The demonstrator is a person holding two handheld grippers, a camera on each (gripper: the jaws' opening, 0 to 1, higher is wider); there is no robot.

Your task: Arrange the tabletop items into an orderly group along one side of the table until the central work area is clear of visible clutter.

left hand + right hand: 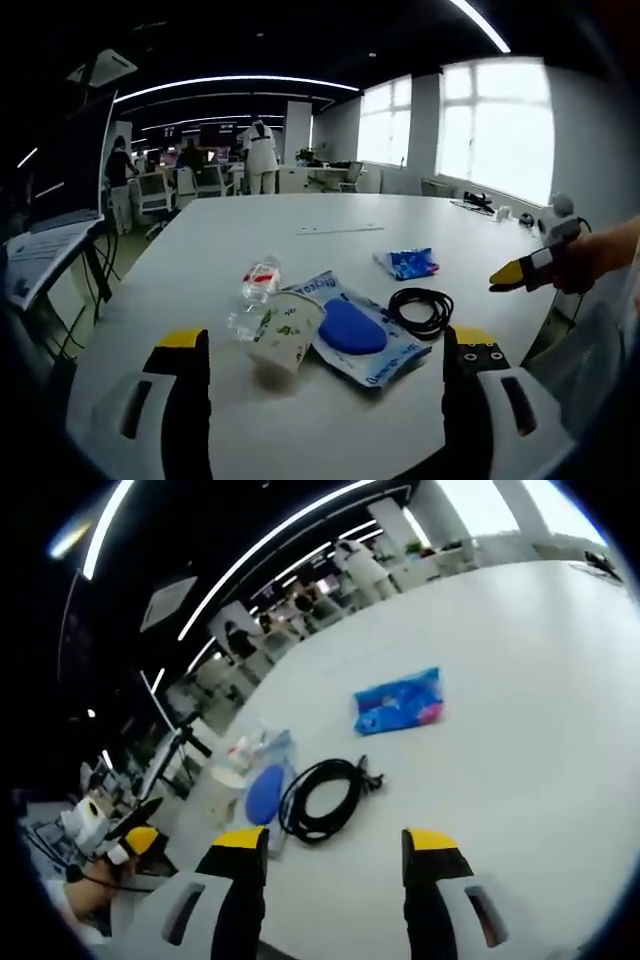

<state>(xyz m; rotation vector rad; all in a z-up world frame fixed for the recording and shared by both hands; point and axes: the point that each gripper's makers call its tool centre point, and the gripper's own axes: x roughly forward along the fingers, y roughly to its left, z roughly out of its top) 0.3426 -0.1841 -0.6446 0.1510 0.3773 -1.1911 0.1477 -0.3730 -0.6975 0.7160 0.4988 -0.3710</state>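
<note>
On the white table (300,260) lie a paper cup (287,334) on its side, a clear plastic bottle (256,290), a blue oval object (351,326) on a blue-and-white packet (390,358), a coiled black cable (421,309) and a small blue pouch (408,263). My left gripper (330,350) stands open just short of the cup and packet. The right gripper (520,270) comes in from the right, held by a hand. In the right gripper view my right gripper (335,842) is open just short of the cable (322,797), with the pouch (399,701), blue oval (265,792), cup (224,789) and bottle (250,748) beyond.
A thin strip (340,229) lies farther back on the table. People (260,155) stand among desks and chairs behind it. A laptop on a stand (45,240) is at the left. Windows (495,125) line the right wall. The left gripper (125,845) shows at the lower left.
</note>
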